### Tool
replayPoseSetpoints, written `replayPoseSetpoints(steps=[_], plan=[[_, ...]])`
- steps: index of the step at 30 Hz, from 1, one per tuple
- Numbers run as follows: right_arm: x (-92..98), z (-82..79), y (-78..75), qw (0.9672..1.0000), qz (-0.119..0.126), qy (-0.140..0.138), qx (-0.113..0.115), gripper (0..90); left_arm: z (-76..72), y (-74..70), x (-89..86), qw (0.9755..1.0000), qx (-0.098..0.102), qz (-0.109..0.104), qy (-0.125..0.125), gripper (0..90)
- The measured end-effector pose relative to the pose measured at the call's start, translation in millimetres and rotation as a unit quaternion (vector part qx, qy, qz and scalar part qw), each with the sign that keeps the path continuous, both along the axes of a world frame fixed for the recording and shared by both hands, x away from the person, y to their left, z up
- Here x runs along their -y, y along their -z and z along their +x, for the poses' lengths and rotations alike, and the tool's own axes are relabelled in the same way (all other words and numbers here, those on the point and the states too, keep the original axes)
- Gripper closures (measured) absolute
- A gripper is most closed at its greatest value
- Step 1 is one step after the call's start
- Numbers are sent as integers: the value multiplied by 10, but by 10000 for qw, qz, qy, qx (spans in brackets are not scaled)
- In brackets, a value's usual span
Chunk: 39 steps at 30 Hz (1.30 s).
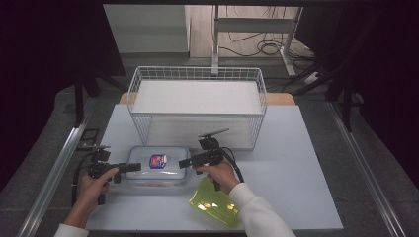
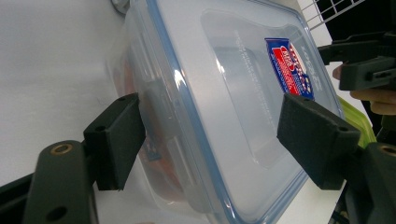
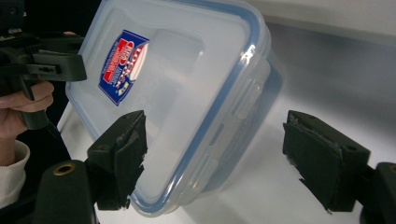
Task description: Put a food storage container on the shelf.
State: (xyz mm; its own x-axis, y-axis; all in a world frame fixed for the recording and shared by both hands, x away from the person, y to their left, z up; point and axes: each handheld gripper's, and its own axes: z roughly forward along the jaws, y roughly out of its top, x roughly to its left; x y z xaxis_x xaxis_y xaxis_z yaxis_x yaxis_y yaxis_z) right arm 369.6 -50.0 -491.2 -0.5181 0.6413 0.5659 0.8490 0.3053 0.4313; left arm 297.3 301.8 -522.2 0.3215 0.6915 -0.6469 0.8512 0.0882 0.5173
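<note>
Overhead, white table [image 1: 296, 163] — grey floor [image 1: 375, 163] around.

A: What is being hidden or cut off here?

B: The container [image 2: 224, 116] is being cropped by the left gripper view's top edge, its contents are being blurred to a reddish smear, and its label [image 1: 158, 160] is being rendered too small to be read.

A blue and red label [image 2: 290, 69] sits on the lid of the clear plastic food container [image 2: 224, 107], towards one short end, its print too blurred to read.
</note>
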Motion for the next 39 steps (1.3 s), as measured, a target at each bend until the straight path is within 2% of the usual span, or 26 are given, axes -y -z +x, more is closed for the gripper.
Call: replayPoseSetpoints(steps=[3,5,6,8,12,14,22,23,25,28,31,35,39], plan=[[-16,20,28,9999,3,10,-114,249,-2,1,1,10000,9,-4,-2,235],[-35,36,69,9996,48,-27,-285,274,-2,2,0,10000,19,2,4,235],[-35,36,69,9996,48,-27,-285,274,-2,2,0,10000,19,2,4,235],[-32,50,85,9988,229,-34,-423,327,-2,3,0,10000,21,-3,5,235],[-54,58,122,9970,356,-97,-685,324,-2,4,0,10000,27,-3,10,235],[-41,65,116,9973,345,-114,-646,356,-2,4,0,10000,30,-4,13,235],[-15,47,79,9964,403,-43,-740,410,-56,-42,17,9998,156,124,63,244],[-3,34,56,9968,369,-86,-703,437,-81,-65,23,9996,203,185,85,252],[2,29,48,9967,375,-93,-712,443,-94,-75,27,9994,225,223,106,255],[16,-2,31,9973,383,-156,-607,459,-124,-96,35,9990,292,307,156,258],[43,-31,24,9974,445,-200,-538,483,-146,-108,-11,9991,315,227,197,298],[52,-67,5,9976,470,-263,-437,493,-167,-121,-30,9987,361,241,260,327],[63,-94,-2,9977,492,-286,-371,503,-171,-112,-84,9988,366,84,304,364]])
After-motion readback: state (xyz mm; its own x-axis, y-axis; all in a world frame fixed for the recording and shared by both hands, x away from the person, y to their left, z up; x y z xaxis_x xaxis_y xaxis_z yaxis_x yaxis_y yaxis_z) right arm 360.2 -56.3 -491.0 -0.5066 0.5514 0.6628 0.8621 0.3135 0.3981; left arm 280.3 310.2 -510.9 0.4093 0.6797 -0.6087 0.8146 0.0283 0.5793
